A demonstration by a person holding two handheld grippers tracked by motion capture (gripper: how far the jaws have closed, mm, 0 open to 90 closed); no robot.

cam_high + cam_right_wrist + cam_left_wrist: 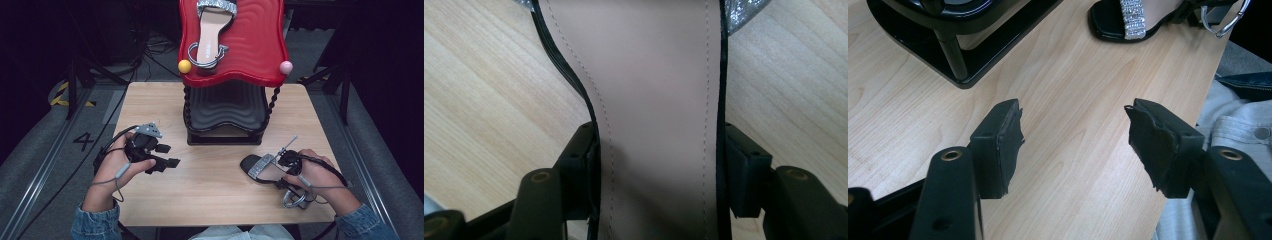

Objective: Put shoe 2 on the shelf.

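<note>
Sandal (pixel 659 100) flat on table (pixel 210 185), right gripper (pixel 659 170) clamped across its insole, left gripper (pixel 1075 145) spread wide, holding nothing

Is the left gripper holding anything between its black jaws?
No: the left gripper has its jaws wide apart over bare light wooden table, nothing between the pads.

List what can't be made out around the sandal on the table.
- Sandal heel and back strap: high view, covered by the right hand and right gripper.
- Sandal toe: right gripper view, cut off by the top edge.
- Sandal heel end: left gripper view, cut off by the top edge.
- Rack lower shelf: high view, back part hidden by the red top shelf.
</note>
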